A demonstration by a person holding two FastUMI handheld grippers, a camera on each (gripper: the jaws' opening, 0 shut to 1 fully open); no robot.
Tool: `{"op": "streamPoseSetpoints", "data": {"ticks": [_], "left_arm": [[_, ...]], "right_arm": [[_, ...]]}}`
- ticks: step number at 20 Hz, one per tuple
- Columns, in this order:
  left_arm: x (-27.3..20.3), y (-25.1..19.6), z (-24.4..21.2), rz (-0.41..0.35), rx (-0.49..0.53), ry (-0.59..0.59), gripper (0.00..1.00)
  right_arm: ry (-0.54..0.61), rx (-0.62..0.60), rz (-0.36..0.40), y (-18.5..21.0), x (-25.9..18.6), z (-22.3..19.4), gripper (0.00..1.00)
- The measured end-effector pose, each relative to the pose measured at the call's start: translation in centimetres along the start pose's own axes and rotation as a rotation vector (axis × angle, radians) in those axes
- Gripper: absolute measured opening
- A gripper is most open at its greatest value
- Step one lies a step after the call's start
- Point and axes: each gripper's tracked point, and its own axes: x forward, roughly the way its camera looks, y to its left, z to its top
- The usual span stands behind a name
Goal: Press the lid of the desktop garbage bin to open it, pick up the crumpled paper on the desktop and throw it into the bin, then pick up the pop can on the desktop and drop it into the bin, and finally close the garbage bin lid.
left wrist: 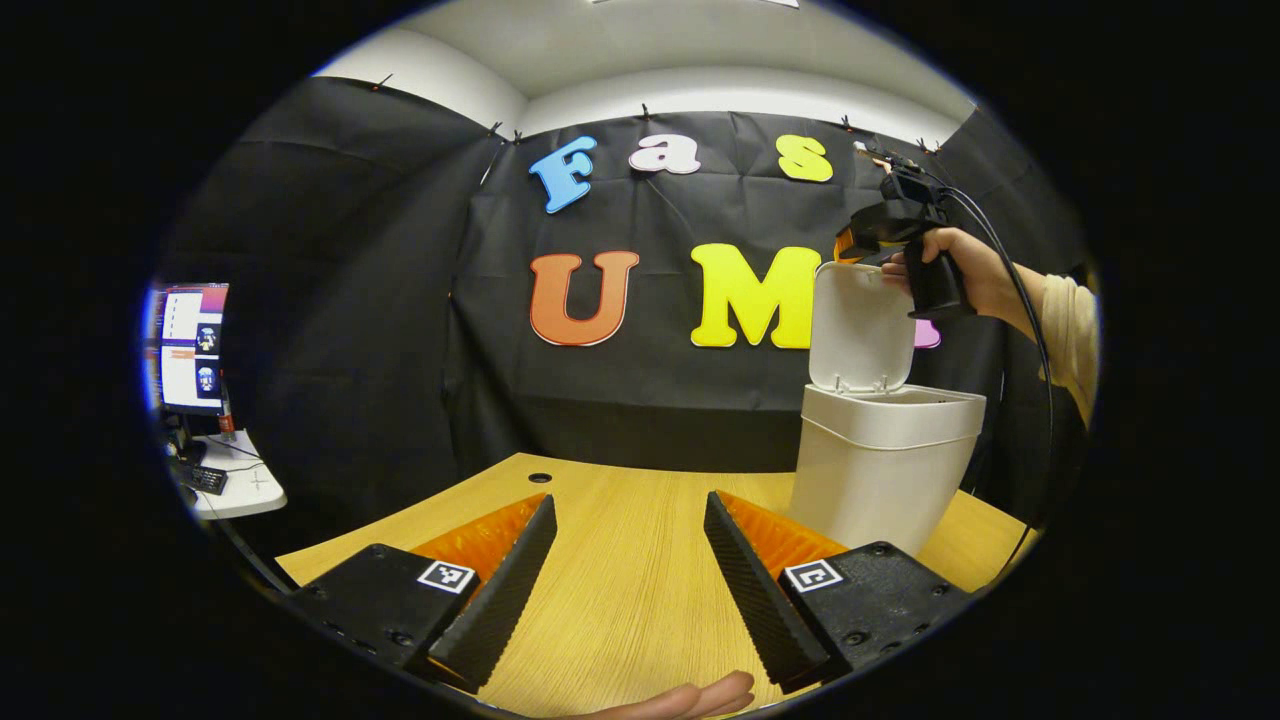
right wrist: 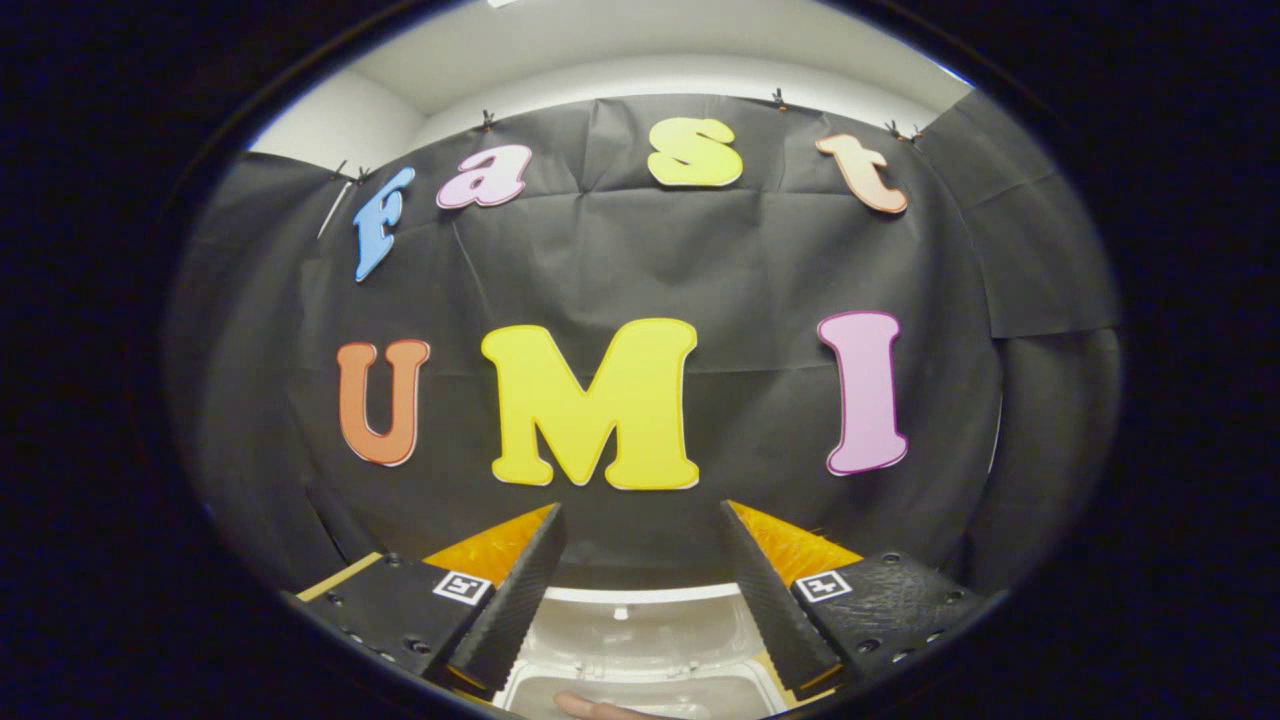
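No brand or readable writing is seen on the task's things; a square black-and-white marker (left wrist: 446, 576) is carried on each finger mount. The garbage bin (left wrist: 880, 470) is shown as a pale, tapered plastic tub standing on the wooden table (left wrist: 620, 560), its lid (left wrist: 860, 325) raised upright at the back on a hinge. The left gripper (left wrist: 628, 585) is held low over the table beside the bin, its fingers spread wide with nothing between them. The right gripper (right wrist: 640, 590) is held above the bin, just at the top edge of the raised lid, fingers likewise parted and empty; the bin's open mouth is seen below them. A monitor (left wrist: 188, 345) is visible on a side desk well apart from the bin.
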Motion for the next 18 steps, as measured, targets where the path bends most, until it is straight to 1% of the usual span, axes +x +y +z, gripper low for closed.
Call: {"op": "streamPoseSetpoints", "data": {"ticks": [2, 4, 6, 10, 12, 15, 18], "left_arm": [[0.3, -0.5, -0.7, -0.007, 0.005, 0.017, 0.96], [0.5, -1.3, -0.8, -0.022, 0.024, 0.016, 0.96], [0.6, -1.5, -1.5, -0.019, 0.044, 0.028, 0.96], [0.4, -2.5, -1.8, -0.045, 0.054, 0.044, 0.96], [0.2, -2.1, -1.1, -0.016, 0.085, 0.023, 0.96], [0.2, -3.1, -1.1, -0.039, 0.126, 0.006, 0.96], [0.4, -2.3, -1.5, -0.019, 0.129, 0.018, 0.97]], "right_arm": [[0.024, -0.005, 0.024, 0.1, -1.1, -0.5, 0.93], [0.039, -0.012, 0.043, -0.2, -2.5, -1.0, 0.94], [0.051, -0.029, 0.071, 0.1, -4.1, -1.8, 0.95], [0.048, -0.099, 0.081, -0.1, -6.8, -3.6, 0.95], [0.082, -0.123, 0.098, 0.3, -8.0, -5.3, 0.93], [0.105, -0.178, 0.118, 0.7, -9.8, -7.5, 0.93], [0.137, -0.196, 0.124, 0.6, -11.4, -10.1, 0.98]]}}
